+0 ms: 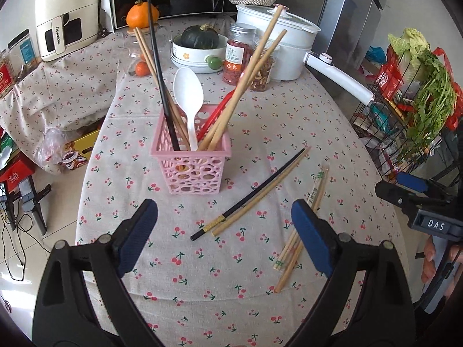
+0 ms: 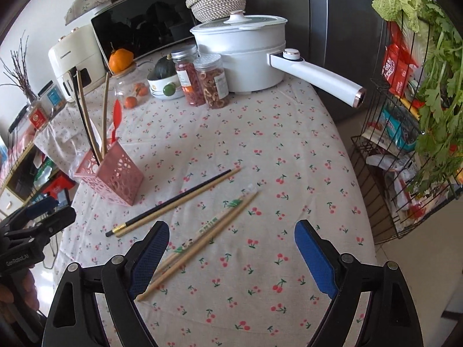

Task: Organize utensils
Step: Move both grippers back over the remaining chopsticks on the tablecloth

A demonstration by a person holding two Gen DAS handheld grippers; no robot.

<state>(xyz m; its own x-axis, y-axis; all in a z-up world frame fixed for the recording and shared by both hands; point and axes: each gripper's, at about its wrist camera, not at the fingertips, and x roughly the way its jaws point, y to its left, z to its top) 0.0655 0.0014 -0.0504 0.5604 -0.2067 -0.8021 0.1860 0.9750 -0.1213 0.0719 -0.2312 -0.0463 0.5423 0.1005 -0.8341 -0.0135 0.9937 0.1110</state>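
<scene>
Partly hidden chopsticks point(image 2: 185, 257) pass beneath the empty, spread right tool point(image 2: 231, 248); left tool point(image 1: 224, 231) likewise spread.

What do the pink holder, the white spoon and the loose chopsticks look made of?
Holder: moulded plastic, perforated, slightly glossy. Spoon: smooth white plastic, probably. Black chopstick: looks lacquered, gold band near one end. Tan chopsticks: matte bamboo or wood.

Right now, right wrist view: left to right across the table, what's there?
pink basket → black chopstick → wrapped chopsticks → white pot handle → wire rack, off the table.
</scene>
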